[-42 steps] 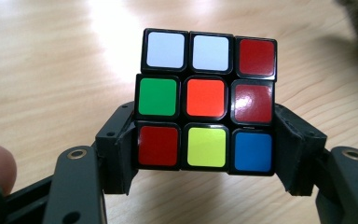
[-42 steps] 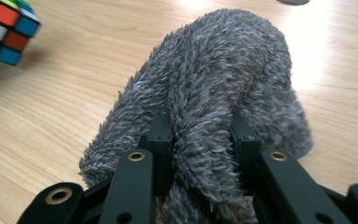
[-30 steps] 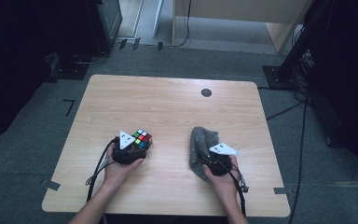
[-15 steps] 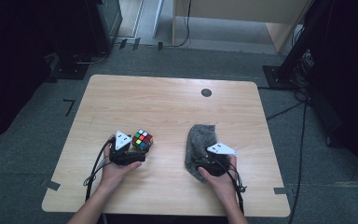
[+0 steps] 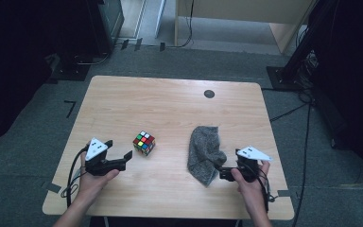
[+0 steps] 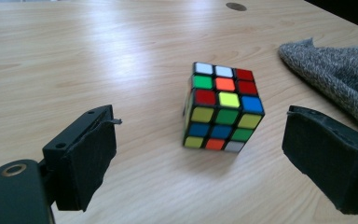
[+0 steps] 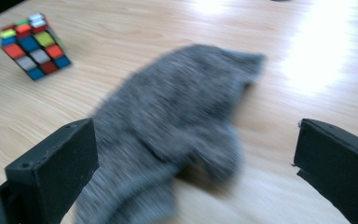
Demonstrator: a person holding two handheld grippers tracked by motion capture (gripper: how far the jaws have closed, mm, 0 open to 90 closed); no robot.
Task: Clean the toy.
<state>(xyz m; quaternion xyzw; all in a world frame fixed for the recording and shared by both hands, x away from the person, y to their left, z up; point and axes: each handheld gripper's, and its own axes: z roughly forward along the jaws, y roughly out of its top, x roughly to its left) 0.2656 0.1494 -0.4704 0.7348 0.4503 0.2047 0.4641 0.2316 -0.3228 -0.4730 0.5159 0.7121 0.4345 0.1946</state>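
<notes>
- High view has me at the near edge of the wooden table (image 5: 170, 101), a gripper in each hand and my forearms coming in from the bottom.
- My left gripper (image 5: 119, 161) sits near the table's left front, its jaws spread wide and holding nothing.
- From the left gripper view, the puzzle cube (image 6: 221, 108) stands on the wood ahead of my jaws, centred in the gap but clear of both pads. It is turned so one corner edge faces me, with white, green, orange, red, yellow and blue stickers showing.
- In the high view the puzzle cube (image 5: 144, 142) rests just beyond and slightly right of my left jaws, apart from them.
- My right gripper (image 5: 223, 171) is near the table's right front, jaws wide apart as well.
- The grey knitted cloth (image 7: 177, 116) lies crumpled in front of my right jaws. That picture is blurred, so I cannot say whether my left-hand pad touches the cloth's edge; it looks at least very close.
- In the high view the grey knitted cloth (image 5: 205, 151) lies between the cube and my right hand (image 5: 250, 187), well apart from the cube.
- A small dark round disc (image 5: 209, 93) is set in the table near its far edge.
</notes>
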